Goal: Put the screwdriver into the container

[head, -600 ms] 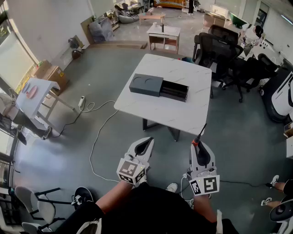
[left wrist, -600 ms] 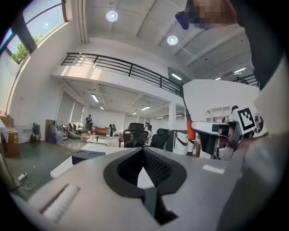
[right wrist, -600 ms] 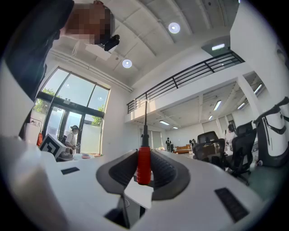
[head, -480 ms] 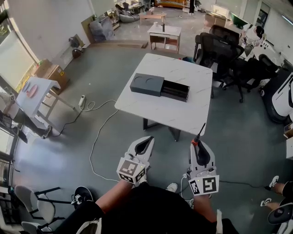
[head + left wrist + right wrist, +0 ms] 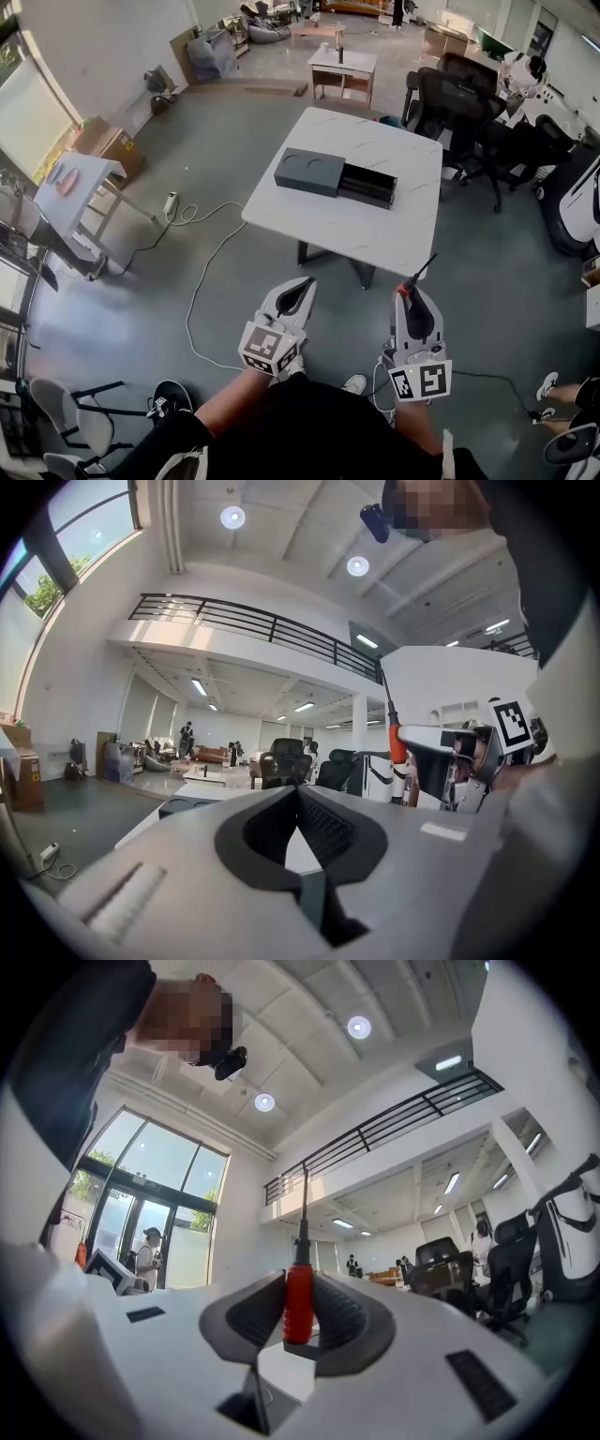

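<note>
A screwdriver (image 5: 422, 272) with a red handle and a thin black shaft stands upright in my right gripper (image 5: 411, 294), which is shut on the handle (image 5: 298, 1302). My left gripper (image 5: 302, 287) is beside it, shut with nothing in it, its tips meeting (image 5: 298, 791). Both grippers are held low over the floor, short of the near edge of the white table (image 5: 375, 234). On that table lies the container (image 5: 336, 178), a dark grey box with its drawer pulled out to the right. The left gripper view shows the container (image 5: 181, 805) far ahead and the screwdriver (image 5: 397, 747) at the right.
Black office chairs (image 5: 450, 103) crowd the table's far right side. A white cable (image 5: 202, 281) snakes over the grey floor at the table's left. A small slanted white table (image 5: 75, 187) stands at the far left. Another person's shoe (image 5: 548, 384) shows at the right edge.
The head view has shifted, so the table and container now sit slightly further right. Both grippers hold their places and the right one still grips the screwdriver.
</note>
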Demonstrator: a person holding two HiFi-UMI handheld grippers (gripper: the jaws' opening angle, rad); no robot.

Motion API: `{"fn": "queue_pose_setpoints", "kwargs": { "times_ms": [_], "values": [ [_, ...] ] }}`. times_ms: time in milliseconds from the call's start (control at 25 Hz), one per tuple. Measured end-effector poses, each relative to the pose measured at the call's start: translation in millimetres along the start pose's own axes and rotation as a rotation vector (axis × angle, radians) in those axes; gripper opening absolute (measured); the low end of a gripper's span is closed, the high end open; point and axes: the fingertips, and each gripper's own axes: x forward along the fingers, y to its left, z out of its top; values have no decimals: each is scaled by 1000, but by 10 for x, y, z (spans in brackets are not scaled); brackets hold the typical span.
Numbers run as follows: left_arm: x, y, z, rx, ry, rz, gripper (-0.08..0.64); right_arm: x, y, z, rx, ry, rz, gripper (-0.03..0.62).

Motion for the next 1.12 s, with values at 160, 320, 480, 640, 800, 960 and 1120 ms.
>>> {"fn": "queue_pose_setpoints", "kwargs": {
  "times_ms": [160, 320, 480, 640, 800, 960, 1120],
  "values": [
    [-69, 114, 19, 9, -2, -4, 9, 99, 65, 52, 4, -37, -17, 98],
    [-134, 291, 34, 18, -5, -3, 9, 237, 152, 59, -6, -51, -36, 98],
    [-173, 537, -6, 20, 3, -16, 9, 416, 271, -9, -21, -47, -57, 98],
    [-182, 760, 6, 28, -2, -41, 9, 576, 385, -84, -34, -44, -85, 98],
    [-163, 931, 28, 44, -12, -61, 9, 677, 445, -160, -48, -40, -116, 98],
    [-169, 1041, 64, 40, -10, -77, 9, 741, 505, -194, -56, -24, -136, 98],
    [-66, 1034, 58, 35, -9, -96, 9, 807, 411, -234, -64, -12, -151, 97]
  ]
}}
